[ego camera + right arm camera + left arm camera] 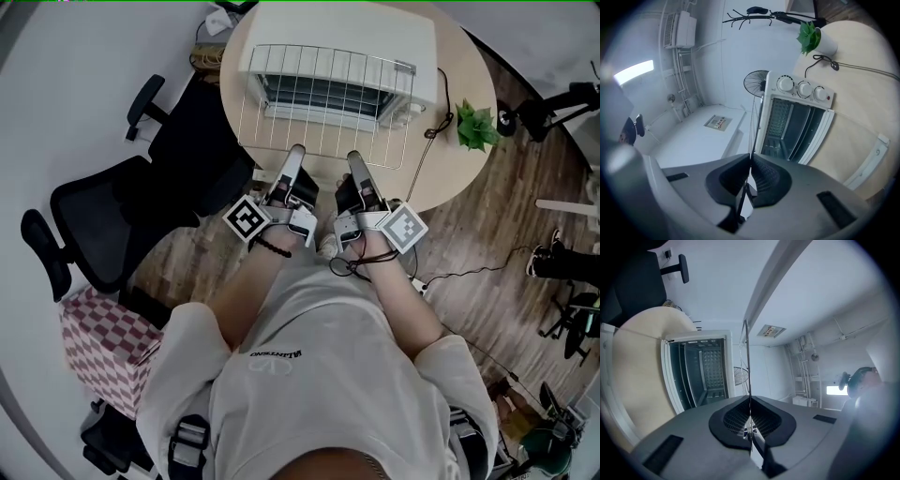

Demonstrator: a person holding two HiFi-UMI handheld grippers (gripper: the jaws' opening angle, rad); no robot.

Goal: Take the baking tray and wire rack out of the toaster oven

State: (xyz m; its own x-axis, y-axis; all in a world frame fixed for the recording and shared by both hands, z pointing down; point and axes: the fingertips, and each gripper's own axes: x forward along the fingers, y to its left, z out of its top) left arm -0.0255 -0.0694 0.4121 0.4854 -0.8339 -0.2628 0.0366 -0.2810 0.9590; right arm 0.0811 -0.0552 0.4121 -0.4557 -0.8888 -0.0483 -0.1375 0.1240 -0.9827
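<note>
- My left tongs (pixel 749 404) are shut tight on the near edge of the rack (pixel 323 103), with a thin wire pinched between the pads.
- My right tongs (pixel 751 161) are clamped on that same edge, just beside the left pair.
- The rack hangs in the air, roughly flat. It is outside the oven (pixel 375 47), over the oven's front and the near part of the bench (pixel 464 173).
- The oven stands on the round bench with its mouth open towards me.
- A plant (pixel 476 127) sits on the bench to the right of the oven, and a black chair (pixel 112 220) stands on the floor to the left.
</note>
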